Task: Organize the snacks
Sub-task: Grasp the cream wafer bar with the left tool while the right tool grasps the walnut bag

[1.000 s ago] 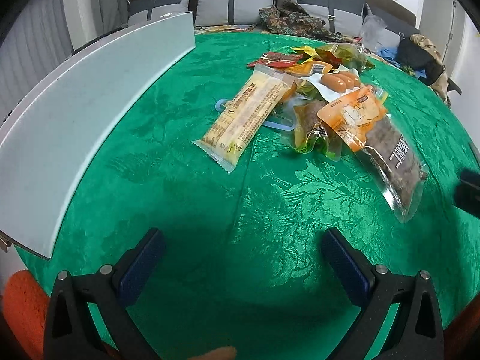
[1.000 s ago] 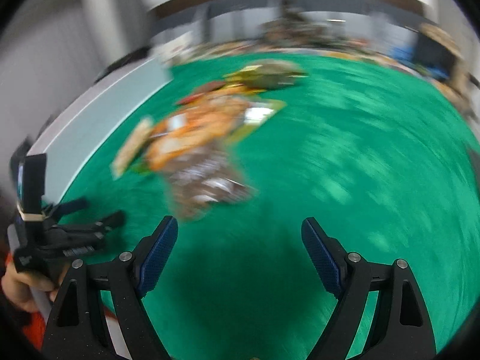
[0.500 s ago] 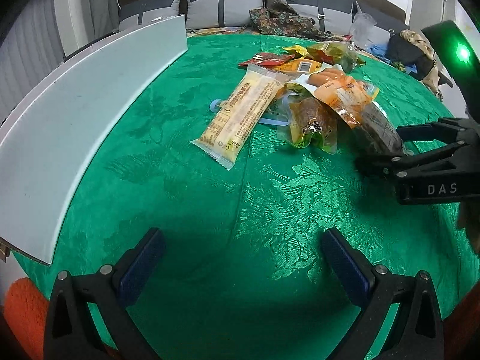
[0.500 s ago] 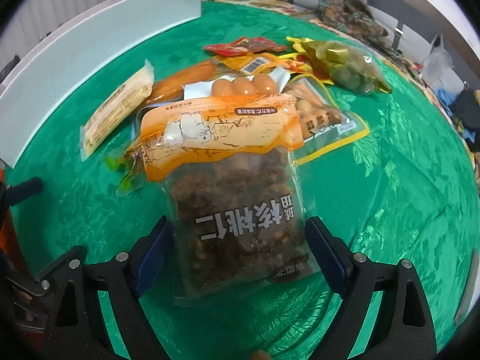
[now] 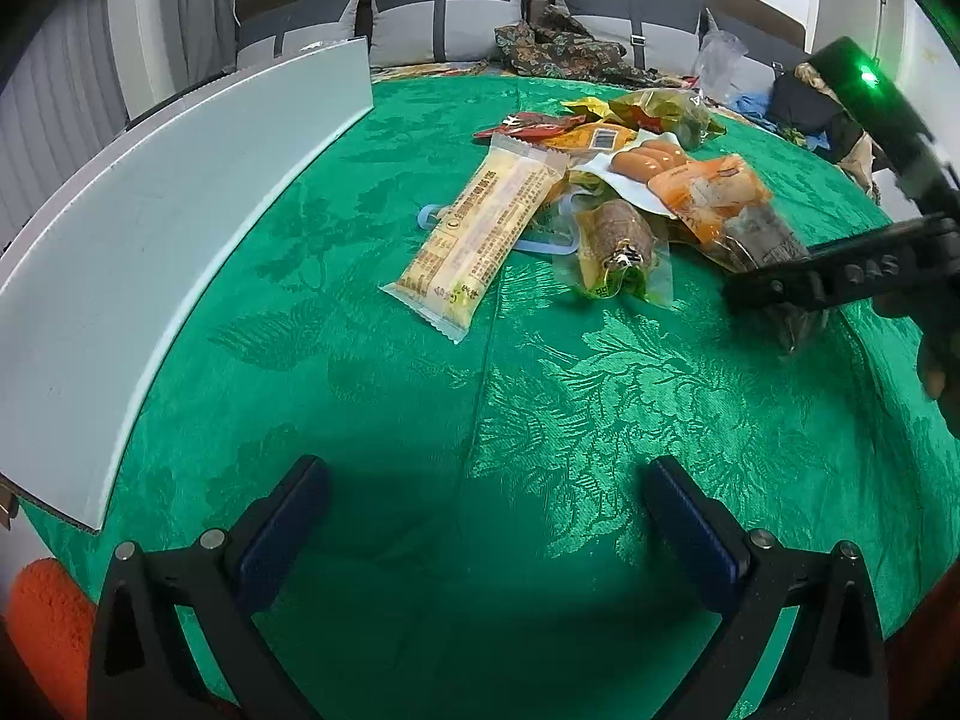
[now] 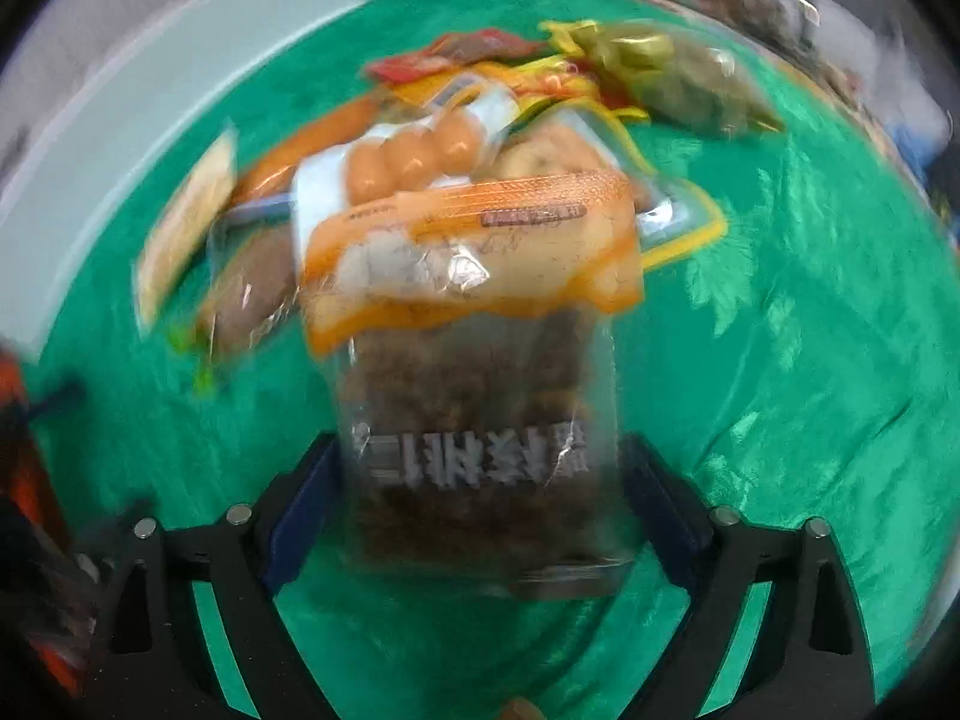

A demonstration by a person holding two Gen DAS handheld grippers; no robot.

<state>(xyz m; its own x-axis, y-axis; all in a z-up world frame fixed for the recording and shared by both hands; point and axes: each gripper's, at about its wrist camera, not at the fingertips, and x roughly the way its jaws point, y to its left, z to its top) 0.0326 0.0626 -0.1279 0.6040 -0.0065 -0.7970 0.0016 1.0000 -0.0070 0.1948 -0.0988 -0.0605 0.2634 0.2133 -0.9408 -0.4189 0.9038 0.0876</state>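
The right hand-held gripper (image 6: 480,516) pinches the near end of the walnut bag (image 6: 474,360), at the pile of snack packets (image 5: 600,180) toward the counter's (image 5: 480,408) far right edge. The left hand-held gripper (image 5: 480,516) hangs spread above bare green cloth at the near edge.

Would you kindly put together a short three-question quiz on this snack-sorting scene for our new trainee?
1. True or false: the left gripper is holding a snack.
2. Which packet lies between the fingers of the right gripper? A) the long yellow wafer pack B) the orange-topped walnut bag C) the sausage pack
3. Fill in: the snacks lie on a ____ tablecloth.

Key: 1 false, it is open over bare cloth. 2 B. 3 green.
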